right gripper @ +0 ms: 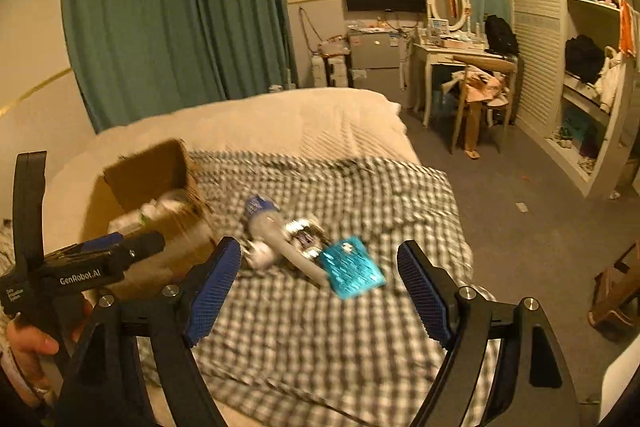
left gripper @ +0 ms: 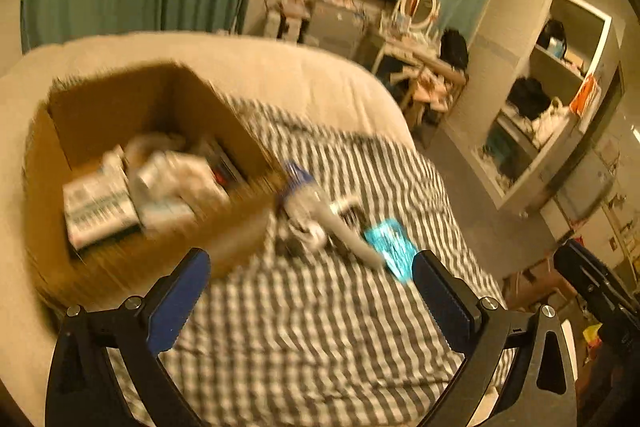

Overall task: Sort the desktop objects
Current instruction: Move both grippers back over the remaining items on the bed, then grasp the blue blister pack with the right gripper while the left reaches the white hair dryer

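Both my left gripper [left gripper: 308, 301] and right gripper [right gripper: 318, 293] are spread wide, holding nothing. A teal packet [right gripper: 352, 267] and pale bottle [right gripper: 276, 235] lie just right of the cardboard box [left gripper: 132, 163], so I judge I'm between picks; next, close on the packet.

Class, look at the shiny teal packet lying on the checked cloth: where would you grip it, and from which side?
Probably by its near free corner, coming from the right gripper's side. The teal packet lies flat on the checked cloth, and its far end seems to touch a long grey item. The near end looks clear. Blur hides finer detail.
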The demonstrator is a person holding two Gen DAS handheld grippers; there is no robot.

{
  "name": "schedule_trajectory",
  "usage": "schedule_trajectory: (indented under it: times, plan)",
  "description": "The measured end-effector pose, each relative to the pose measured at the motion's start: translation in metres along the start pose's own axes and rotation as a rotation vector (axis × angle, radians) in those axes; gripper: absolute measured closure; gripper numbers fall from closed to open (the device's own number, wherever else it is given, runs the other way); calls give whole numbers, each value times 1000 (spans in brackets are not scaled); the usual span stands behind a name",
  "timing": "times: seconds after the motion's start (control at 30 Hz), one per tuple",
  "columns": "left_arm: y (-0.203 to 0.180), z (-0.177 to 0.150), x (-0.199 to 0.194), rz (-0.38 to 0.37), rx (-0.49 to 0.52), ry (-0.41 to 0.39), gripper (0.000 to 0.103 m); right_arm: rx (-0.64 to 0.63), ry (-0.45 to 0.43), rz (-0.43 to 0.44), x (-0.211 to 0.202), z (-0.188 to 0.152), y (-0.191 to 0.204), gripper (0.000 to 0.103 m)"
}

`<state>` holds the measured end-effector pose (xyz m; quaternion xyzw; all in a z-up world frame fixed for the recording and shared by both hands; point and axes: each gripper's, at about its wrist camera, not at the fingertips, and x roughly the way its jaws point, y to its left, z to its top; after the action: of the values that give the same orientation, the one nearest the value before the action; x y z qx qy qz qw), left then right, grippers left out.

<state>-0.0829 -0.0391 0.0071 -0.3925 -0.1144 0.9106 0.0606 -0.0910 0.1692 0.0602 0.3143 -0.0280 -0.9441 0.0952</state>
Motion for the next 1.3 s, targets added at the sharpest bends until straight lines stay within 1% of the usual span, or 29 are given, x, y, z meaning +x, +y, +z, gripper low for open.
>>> schedule_trajectory:
  times: [0.07, 0.17, 0.23, 0.3, 0.37, 0.5, 0.53, 0.57, 0.6, 0.63, 0.73, 0.8, 0.83, 0.87, 0.9, 0.93, 0.97, 1.0, 1.03, 1.1, 1.17, 1.23, 1.3]
  plan:
    - [-14, -13, 13, -7, 15, 21, 0, 36, 19, 0, 4, -11, -18, 22]
    - [-36, -30, 30, 5, 46, -7, 0, 89, 43, 9, 13, -24, -40, 22]
    - [-48, -34, 46, 0, 44, 6, 0, 104, 62, 11, 23, -31, -53, 22]
    - [-54, -36, 61, 7, 11, 1, 0, 102, 84, 5, 33, -40, -60, 22]
    - [-56, -35, 77, 87, -49, -36, 0, 99, 103, -3, 46, -48, -67, 22]
    - [-57, -31, 119, 103, -135, -11, 2, 102, 131, 0, 70, -60, -77, 22]
    - [-59, -31, 132, 127, -138, -4, 6, 102, 140, -1, 77, -63, -80, 22]
    - [-59, -31, 140, 138, -137, -4, 14, 103, 151, -1, 85, -66, -84, 22]
    - [-60, -31, 154, 166, -128, 0, 21, 105, 169, -3, 94, -68, -88, 22]
    - [-60, -31, 165, 181, -125, 12, 31, 106, 181, -4, 100, -70, -90, 22]
    - [-53, -33, 198, 170, -130, 102, 33, 113, 190, 5, 113, -72, -99, 22]
    - [-48, -33, 207, 159, -144, 104, 40, 128, 189, 17, 119, -71, -105, 22]
    - [-47, -32, 208, 137, -140, 93, 57, 133, 190, 21, 121, -71, -108, 22]
    - [-49, -31, 207, 157, -112, 76, 82, 134, 194, 23, 124, -71, -109, 22]
    - [-53, -30, 206, 186, -64, 69, 87, 132, 198, 24, 127, -72, -110, 22]
    - [-56, -27, 203, 182, -44, 57, 87, 126, 203, 22, 130, -73, -110, 22]
    - [-55, -26, 196, 154, -31, 38, 94, 124, 208, 18, 133, -75, -111, 22]
    - [-54, -25, 189, 118, -18, 30, 94, 127, 213, 18, 135, -78, -112, 22]
    - [-52, -23, 185, 101, -9, 29, 94, 132, 217, 21, 138, -79, -112, 22]
    - [-44, -23, 168, 57, 8, 39, 94, 149, 226, 26, 142, -83, -113, 22]
    - [-36, -24, 155, 9, 3, 58, 94, 153, 228, 38, 144, -85, -110, 22]
    - [-26, -30, 142, -13, 3, 78, 94, 137, 225, 48, 148, -82, -102, 22]
    - [-19, -36, 140, -3, -2, 120, 94, 106, 228, 62, 155, -75, -90, 22]
